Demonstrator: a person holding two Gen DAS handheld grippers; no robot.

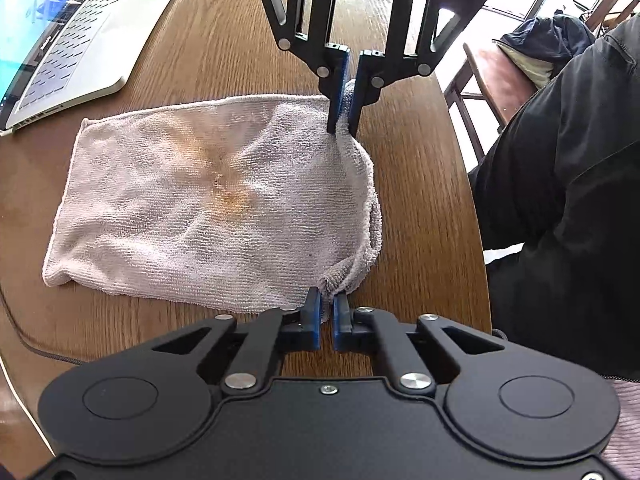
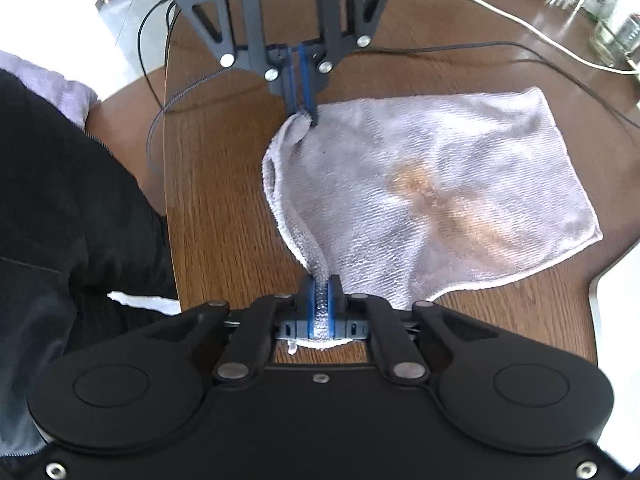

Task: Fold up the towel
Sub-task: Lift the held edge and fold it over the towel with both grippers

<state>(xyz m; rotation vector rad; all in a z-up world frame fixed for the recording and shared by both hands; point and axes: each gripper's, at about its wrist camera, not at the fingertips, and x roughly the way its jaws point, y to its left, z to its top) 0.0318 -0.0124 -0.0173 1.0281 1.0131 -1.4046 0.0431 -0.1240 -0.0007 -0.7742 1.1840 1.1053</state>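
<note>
Both fingers pairs, left gripper (image 1: 327,303) and right gripper (image 2: 321,280), pinch nubby terry towel (image 1: 208,196) corners.

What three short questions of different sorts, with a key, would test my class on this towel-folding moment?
1. True or false: the towel already lies doubled on the wooden table.
2. Which device sits at the table's far edge in the left wrist view? A) laptop B) kettle C) telephone
3. Fill in: the right gripper and the left gripper each pinch a ______ of the towel.

Key:
1. True; two layers show at the open edge between the grippers.
2. A, the laptop.
3. Corner; cloth is bunched between the fingers.
</note>
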